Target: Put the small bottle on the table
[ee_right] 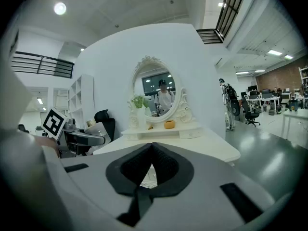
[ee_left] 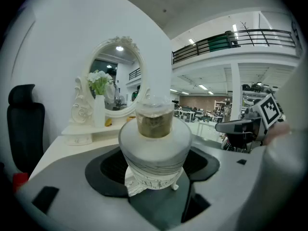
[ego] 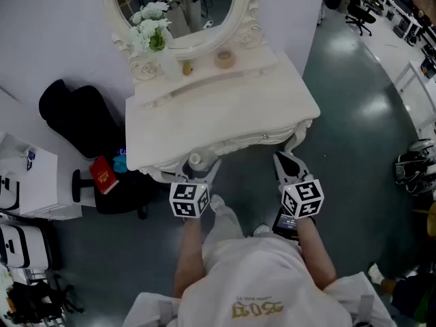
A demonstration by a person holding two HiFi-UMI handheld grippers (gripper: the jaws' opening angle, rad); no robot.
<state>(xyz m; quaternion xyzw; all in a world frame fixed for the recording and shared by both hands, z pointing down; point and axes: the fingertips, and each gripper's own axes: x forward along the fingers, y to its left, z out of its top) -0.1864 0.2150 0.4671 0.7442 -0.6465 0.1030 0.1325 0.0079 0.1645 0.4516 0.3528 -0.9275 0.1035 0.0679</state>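
Left gripper jaws wide apart, black pads clamped on either side of the small bottle: frosted white body, clear cap, brownish contents, standing upright between the jaws. Just under the bottle the carved front edge of the table shows, so the bottle sits at the table's near edge; can't tell if its base touches the top. Right gripper jaws closed, tips meeting, nothing between them; it points at the same front edge, apart from the left gripper and on its right. Both grippers aim forward at the table, tipped slightly down, roughly parallel. Each one's marker cube sits just behind its jaws. Bare forearms run back from the cubes to the person in a white top, standing right at the table front. Beyond the grippers, at the far side of the table: a raised shelf with an oval mirror, white flowers in a vase, a small yellow item and a tape roll. Left of the left gripper, a black chair beside the table.
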